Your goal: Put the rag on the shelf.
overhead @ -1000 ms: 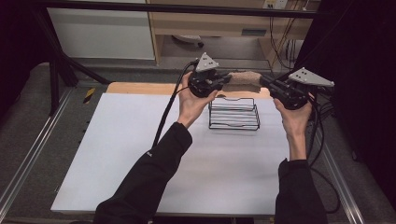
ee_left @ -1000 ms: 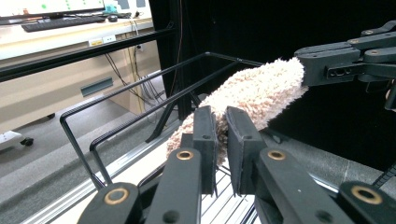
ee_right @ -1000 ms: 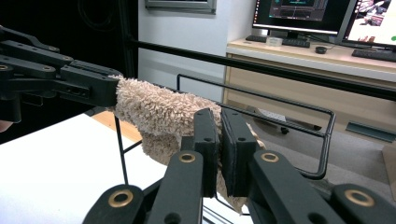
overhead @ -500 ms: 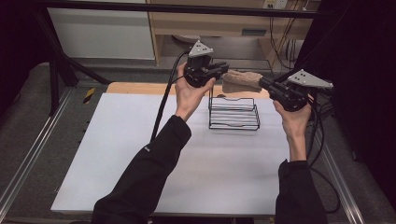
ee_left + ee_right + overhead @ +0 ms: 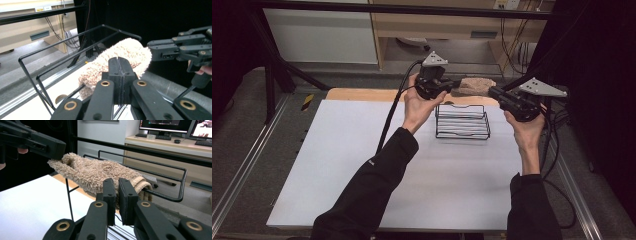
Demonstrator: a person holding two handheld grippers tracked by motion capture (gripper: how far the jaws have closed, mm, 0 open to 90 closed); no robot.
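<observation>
I hold a fuzzy beige sock (image 5: 473,85) stretched in the air between my two grippers, above the far edge of the black wire rack (image 5: 462,121) that stands on the white table (image 5: 362,165). My left gripper (image 5: 453,83) is clamped tight on the sock's left end; in the left gripper view its jaws meet flat with the pile of the sock (image 5: 117,62) bunched just past them. Its jaws have just been closing further on that fabric. My right gripper (image 5: 493,92) pinches the right end, which in the right gripper view is the ribbed cuff (image 5: 141,185), with its jaws nearly together on it.

To do this well, I keep both grips firm and the sock taut and level, then lower both hands evenly so it settles across the rack's top wires without snagging; I let go only once it rests there.

Compared with a second ago, my left hand sits higher and farther from me, and the sock hangs straighter between the grippers.
</observation>
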